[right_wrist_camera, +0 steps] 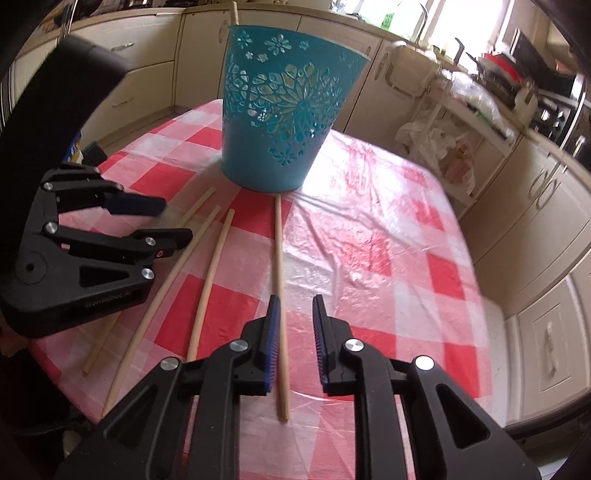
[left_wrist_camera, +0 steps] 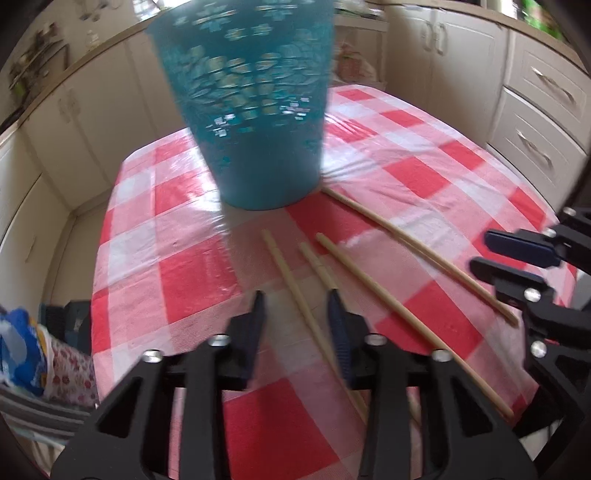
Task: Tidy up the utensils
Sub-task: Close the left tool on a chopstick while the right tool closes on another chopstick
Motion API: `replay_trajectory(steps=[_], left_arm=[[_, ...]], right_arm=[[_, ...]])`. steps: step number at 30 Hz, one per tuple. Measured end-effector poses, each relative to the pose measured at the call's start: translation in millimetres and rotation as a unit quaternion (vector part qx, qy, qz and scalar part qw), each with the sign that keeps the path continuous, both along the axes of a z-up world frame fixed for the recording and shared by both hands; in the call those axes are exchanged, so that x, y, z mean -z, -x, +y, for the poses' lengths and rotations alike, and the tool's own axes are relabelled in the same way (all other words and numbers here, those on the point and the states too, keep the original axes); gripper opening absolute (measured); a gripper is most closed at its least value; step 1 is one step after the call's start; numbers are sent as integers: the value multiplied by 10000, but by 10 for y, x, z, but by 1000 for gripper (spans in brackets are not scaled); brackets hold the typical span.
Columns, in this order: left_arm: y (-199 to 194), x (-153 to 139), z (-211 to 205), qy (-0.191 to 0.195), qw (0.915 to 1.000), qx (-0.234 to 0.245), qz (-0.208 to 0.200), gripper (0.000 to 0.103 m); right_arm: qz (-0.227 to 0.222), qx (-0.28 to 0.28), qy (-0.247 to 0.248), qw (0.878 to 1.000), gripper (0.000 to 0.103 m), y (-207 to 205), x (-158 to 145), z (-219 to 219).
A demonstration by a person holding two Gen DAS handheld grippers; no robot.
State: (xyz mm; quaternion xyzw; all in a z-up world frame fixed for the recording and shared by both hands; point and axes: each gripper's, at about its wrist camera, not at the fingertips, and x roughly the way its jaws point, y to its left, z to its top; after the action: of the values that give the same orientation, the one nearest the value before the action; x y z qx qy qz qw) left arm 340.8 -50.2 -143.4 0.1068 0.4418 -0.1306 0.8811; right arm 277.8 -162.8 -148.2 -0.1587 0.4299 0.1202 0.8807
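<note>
A teal cut-out basket (left_wrist_camera: 255, 129) (right_wrist_camera: 284, 110) stands upright at the far side of the red-and-white checked table (left_wrist_camera: 177, 273) (right_wrist_camera: 373, 258), and a stick end (right_wrist_camera: 233, 13) shows above its rim. Several wooden chopsticks lie loose in front of it. My left gripper (left_wrist_camera: 296, 308) (right_wrist_camera: 176, 219) is open low over the cloth, and one chopstick (left_wrist_camera: 286, 269) lies between its fingers without either pad pressing on it. My right gripper (right_wrist_camera: 295, 306) (left_wrist_camera: 480, 250) is open too. A long chopstick (right_wrist_camera: 278, 251) runs just inside its left pad and clear of the right one.
Two more chopsticks (right_wrist_camera: 212, 277) (right_wrist_camera: 173, 277) lie between the grippers. Cream cabinets (left_wrist_camera: 535, 122) ring the table. A white trolley with bags (right_wrist_camera: 447, 147) stands beyond the right edge. Patterned cloth (left_wrist_camera: 44, 354) lies below the left edge.
</note>
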Motion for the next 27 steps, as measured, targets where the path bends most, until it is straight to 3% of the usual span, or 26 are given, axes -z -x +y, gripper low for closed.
replay_trajectory(steps=[4,13,17,21,24,27], left_arm=[[-9,-21,-24,-35,9996,242,165,16],[-255,-22,107,272,9988,-241,323,16],[-331,7,114,318,9986,-282,315,16],[-332,10,67,352,9987,162,316,6],[-289,0,19,279,9967,664,368,5],[-304,-12,53,283,9950,837,473,5]], right_arm=[[76,28,-305,9995,19,-81,12,-21],[500,92,-843,9951,20,-473,149,23],[462,29,-739,9962,20,-583,166,87],[624,-16,-727,9954,6,-529,149,72],[880,15,-981,9913,6,-463,135,-25],[799,21,-1048,9913,6,-515,91,-37]])
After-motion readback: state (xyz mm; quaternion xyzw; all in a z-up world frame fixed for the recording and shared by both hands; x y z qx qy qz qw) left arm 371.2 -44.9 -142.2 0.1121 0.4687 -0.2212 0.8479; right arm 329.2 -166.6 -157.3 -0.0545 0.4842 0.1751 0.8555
